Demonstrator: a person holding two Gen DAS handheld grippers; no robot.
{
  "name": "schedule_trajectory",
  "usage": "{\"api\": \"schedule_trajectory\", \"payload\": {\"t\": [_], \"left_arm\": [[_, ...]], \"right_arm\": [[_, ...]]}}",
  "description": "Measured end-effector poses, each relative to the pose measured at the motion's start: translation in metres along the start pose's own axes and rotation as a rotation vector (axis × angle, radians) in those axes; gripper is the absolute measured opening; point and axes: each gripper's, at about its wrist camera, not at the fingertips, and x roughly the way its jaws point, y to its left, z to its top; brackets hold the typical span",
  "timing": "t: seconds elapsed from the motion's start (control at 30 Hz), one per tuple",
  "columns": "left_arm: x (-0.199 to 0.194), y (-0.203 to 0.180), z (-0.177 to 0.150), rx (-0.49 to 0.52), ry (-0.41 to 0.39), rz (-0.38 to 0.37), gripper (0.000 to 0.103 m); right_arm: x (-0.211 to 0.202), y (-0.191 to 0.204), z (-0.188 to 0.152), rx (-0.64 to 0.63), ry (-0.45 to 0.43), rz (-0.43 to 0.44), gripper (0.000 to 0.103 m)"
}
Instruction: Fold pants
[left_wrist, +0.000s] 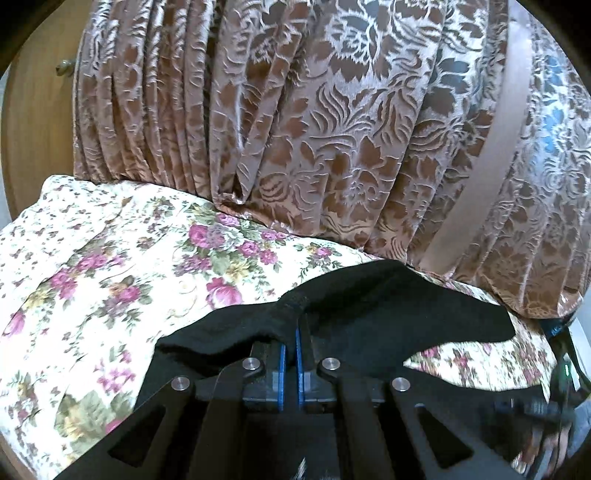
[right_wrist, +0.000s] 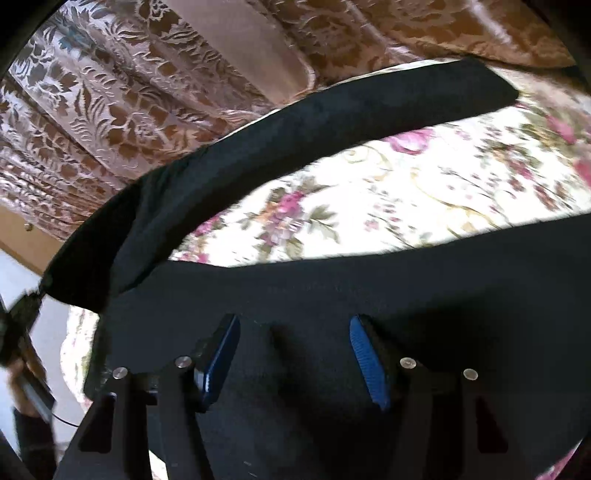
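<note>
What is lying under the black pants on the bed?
Under the black pants lies a floral bedspread, white with pink roses; it shows between the two legs and around them. The part directly beneath the dark fabric is covered, so anything else there cannot be seen.

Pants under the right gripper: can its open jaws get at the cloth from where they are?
Probably yes. The right gripper hangs open directly over the black pants, with nothing between its blue pads and the cloth.

The pants (left_wrist: 388, 306) are black. The bed cover (left_wrist: 110, 258) is white with pink flowers. The curtain (left_wrist: 314, 129) is brown with leaves.
</note>
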Motion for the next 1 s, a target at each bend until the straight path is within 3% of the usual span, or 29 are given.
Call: {"api": "schedule_trajectory", "payload": {"t": [0.23,0.4,0.57,0.7,0.77,0.83,1.0], "left_arm": [[-0.021,-0.010,-0.036,0.133,0.020,0.001,0.003],[-0.027,-0.014,-0.046,0.144,0.019,-0.017,0.003],[-0.030,-0.013,-0.048,0.154,0.029,-0.021,0.003],[-0.032,-0.011,-0.044,0.168,0.030,-0.023,0.003],[-0.031,-0.010,-0.037,0.171,0.022,-0.014,0.003],[-0.026,-0.006,-0.026,0.171,0.009,0.008,0.003],[0.008,0.008,0.031,0.168,-0.042,0.118,0.003]], "right_arm": [[0.025,0.033,0.063,0.027,0.041,0.167,0.063],[0.056,0.049,0.130,0.135,0.031,0.260,0.061],[0.102,0.065,0.193,0.226,0.049,0.208,0.054],[0.134,0.068,0.222,0.262,0.107,0.177,0.050],[0.148,0.068,0.230,0.263,0.132,0.121,0.040],[0.154,0.066,0.231,0.262,0.142,0.089,0.012],[0.132,0.076,0.227,0.148,0.082,0.100,0.009]]}}
